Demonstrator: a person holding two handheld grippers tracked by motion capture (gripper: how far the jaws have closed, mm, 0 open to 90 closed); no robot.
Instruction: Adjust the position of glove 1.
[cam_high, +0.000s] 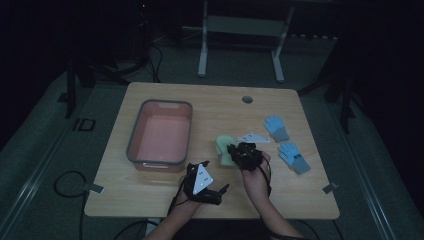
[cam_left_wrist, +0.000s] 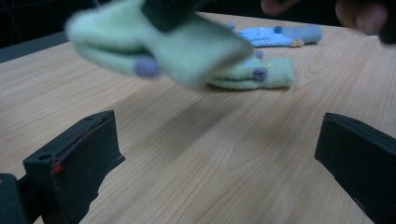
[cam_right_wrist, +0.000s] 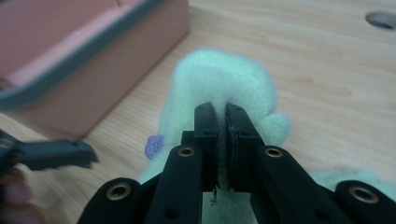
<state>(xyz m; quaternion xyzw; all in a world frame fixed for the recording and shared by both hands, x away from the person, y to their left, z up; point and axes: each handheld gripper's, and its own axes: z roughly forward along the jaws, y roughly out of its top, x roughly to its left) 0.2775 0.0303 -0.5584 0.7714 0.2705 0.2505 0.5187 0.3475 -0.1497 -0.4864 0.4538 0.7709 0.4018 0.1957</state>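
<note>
Green and fuzzy, the glove (cam_right_wrist: 219, 88) is clamped between the right gripper (cam_right_wrist: 222, 122)'s fingers and hangs lifted just right of the pink bin (cam_high: 161, 135), above a second green glove (cam_left_wrist: 261, 74) lying on the wooden tabletop (cam_high: 215, 107). Near the bin's front corner, the left gripper (cam_left_wrist: 219, 154) hovers with its fingers wide apart, holding nothing. Two blue gloves (cam_high: 285, 140) lie well right of the bin.
</note>
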